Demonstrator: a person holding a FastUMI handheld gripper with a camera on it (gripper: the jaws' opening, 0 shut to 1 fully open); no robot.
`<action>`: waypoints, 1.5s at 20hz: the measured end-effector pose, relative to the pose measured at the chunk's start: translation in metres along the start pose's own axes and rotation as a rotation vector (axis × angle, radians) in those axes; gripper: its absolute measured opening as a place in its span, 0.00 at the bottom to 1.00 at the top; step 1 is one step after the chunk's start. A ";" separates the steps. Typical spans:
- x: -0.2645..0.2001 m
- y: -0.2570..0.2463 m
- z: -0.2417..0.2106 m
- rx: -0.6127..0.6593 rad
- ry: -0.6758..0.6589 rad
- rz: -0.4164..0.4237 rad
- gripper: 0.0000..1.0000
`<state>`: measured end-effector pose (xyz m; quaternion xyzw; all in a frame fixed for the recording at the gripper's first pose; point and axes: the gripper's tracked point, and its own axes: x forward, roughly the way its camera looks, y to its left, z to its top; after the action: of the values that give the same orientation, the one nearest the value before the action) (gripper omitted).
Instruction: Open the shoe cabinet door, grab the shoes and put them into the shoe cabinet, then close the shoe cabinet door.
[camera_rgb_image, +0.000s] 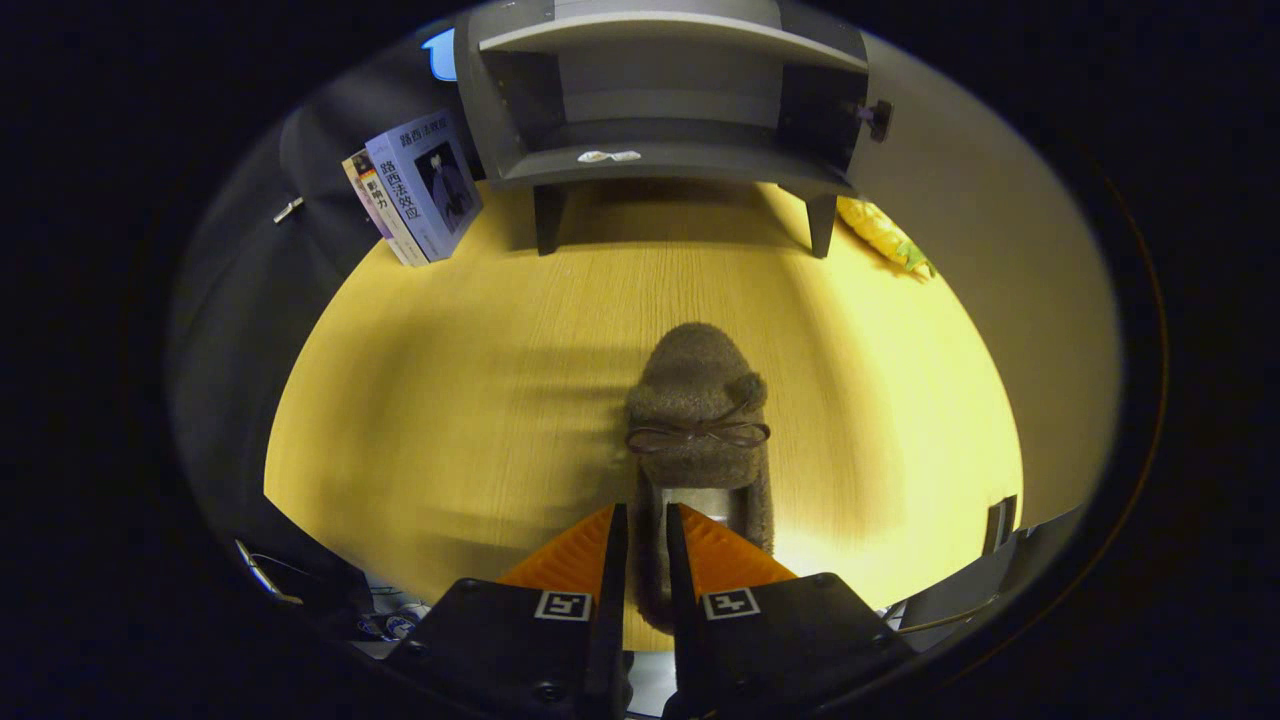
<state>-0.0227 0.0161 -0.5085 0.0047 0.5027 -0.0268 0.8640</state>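
— What lies around, biggest first?
— A wooden table (480, 400) carries everything. At its far end stands one dark shoe cabinet (665, 100) on short legs, door swung open to the right, with a small white scrap (608, 156) on its lower shelf. Left of it two books (415, 190) lean upright, and right of its leg lies a yellow packet (885, 235).
— Anything blocking the way to the cabinet?
— No — bare tabletop runs between the slipper and the cabinet.
— And the tongs?
— The gripper (641, 535) is narrowed almost closed, both fingers pinching the heel wall of one fuzzy brown slipper (697, 400).
— Where does that slipper sit?
— Mid-table, toe pointing toward the cabinet, heel between the fingers, a thin bow (697, 434) across its top.
— Count?
— One slipper, one cabinet, two books, one packet.
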 end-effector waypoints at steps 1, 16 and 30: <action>0.006 0.001 -0.003 -0.003 0.007 0.001 0.26; 0.048 0.001 0.024 0.037 -0.202 0.011 0.23; 0.072 -0.006 0.042 0.013 -0.385 -0.065 0.21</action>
<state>0.0487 0.0057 -0.5502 -0.0109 0.3277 -0.0583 0.9429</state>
